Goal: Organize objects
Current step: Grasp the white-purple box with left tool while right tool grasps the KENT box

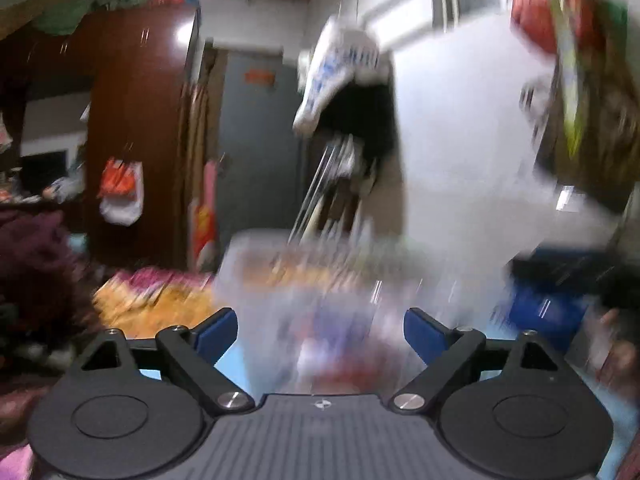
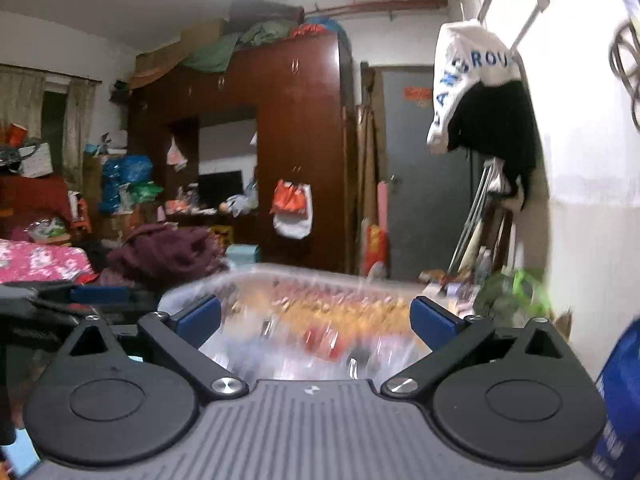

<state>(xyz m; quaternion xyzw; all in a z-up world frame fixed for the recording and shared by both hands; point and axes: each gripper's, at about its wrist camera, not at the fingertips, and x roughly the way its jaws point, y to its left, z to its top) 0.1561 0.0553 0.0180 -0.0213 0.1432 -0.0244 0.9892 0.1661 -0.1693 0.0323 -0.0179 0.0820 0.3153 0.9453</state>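
A clear plastic bin [image 2: 304, 280] holding several blurred colourful packets stands just ahead of my right gripper [image 2: 316, 318], which is open and empty. The same bin [image 1: 304, 276] shows in the left wrist view, strongly blurred, right ahead of my left gripper [image 1: 320, 330], which is also open and empty. The left gripper's blue pads [image 1: 218, 332] stand wide apart. The other gripper's black body [image 2: 44, 304] shows at the left edge of the right wrist view. The bin's contents are too blurred to name.
A dark wood wardrobe [image 2: 296, 132] stands behind, with bags hanging on it. A grey door [image 2: 416, 168] is to its right. Clothes hang on the white wall [image 2: 480, 92]. A blue box [image 2: 620, 392] is at the right edge. A purple blanket [image 2: 168, 252] lies left.
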